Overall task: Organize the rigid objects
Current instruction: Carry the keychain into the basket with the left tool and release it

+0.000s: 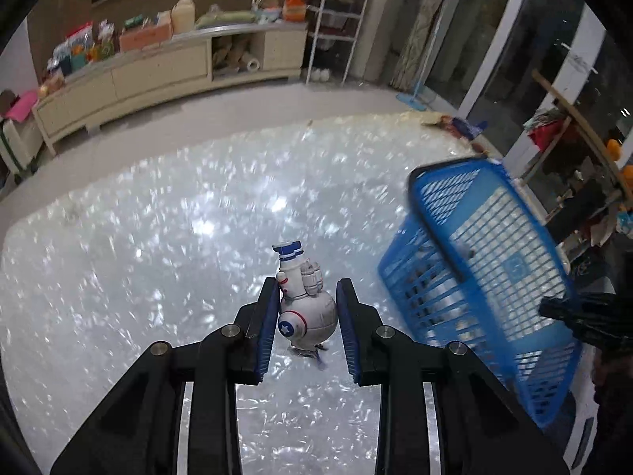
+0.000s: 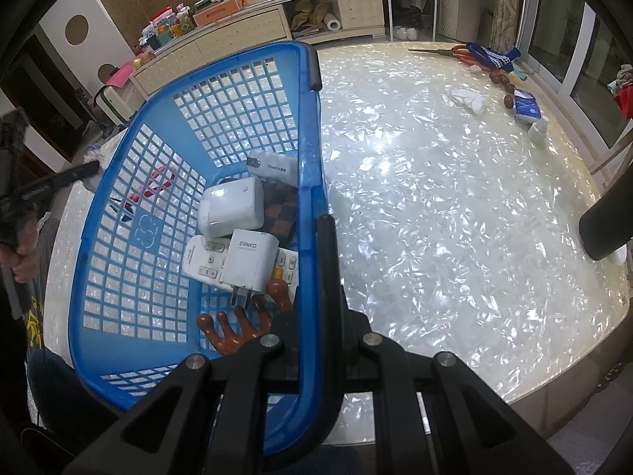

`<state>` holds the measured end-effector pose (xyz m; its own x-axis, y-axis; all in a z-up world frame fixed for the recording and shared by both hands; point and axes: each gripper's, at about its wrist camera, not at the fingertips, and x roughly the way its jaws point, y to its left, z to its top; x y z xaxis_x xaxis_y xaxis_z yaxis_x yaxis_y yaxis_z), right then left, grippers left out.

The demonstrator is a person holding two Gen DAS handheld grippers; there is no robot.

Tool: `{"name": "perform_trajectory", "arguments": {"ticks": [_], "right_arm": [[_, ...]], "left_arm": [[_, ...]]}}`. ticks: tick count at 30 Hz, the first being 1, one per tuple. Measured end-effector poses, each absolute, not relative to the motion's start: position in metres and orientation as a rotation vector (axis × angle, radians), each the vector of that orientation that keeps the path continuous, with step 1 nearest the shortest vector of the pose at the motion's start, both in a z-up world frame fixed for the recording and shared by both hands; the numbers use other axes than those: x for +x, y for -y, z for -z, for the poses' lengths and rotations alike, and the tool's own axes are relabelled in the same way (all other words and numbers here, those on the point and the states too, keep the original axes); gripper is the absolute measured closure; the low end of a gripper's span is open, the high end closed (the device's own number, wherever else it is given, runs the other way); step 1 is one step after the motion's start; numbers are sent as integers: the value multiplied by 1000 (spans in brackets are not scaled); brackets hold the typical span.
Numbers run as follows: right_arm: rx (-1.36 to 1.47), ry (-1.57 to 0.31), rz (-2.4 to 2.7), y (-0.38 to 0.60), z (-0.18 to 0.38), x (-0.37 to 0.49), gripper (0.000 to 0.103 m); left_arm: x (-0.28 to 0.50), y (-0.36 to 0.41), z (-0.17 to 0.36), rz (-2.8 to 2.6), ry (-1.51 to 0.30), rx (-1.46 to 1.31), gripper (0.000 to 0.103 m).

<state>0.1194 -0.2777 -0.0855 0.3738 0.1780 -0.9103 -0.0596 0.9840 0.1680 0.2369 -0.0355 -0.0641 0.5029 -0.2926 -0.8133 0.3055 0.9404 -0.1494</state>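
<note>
Left gripper clamped on a small astronaut figurine, blue pads pressed against its round body, lifted clear of the pearly tabletop. Wide bare surface toward 9 through 12 o'clock; blue basket close at 3 o'clock, tilted, its rim the nearest edge.

Right gripper closed tight on the blue basket's near rim. Inside the basket: white charger, remote, white box, brown wooden massager. Open glossy tabletop from 12 to 4 o'clock, table edge curving at 3 to 5 o'clock. Clutter along the far edge at 1 o'clock: scissors, blue cloth, tissue pack. Beyond, cream sideboard against the wall, window at 2 o'clock.
</note>
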Motion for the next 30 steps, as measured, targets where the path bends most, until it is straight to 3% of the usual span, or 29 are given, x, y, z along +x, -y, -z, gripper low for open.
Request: {"name": "perform_trajectory", "arguments": {"ticks": [19,24,30], "right_arm": [[116,-1176,-149,278,84,118,93],[119,-1176,-149,278,84,118,93],[124,-1173,-150,278,84,118,93]], "left_arm": [[175,100,-82,593,-620,106,70],[167,137,-84,676,-592,179,70],[176,181,-38,760,-694,269,70]]}}
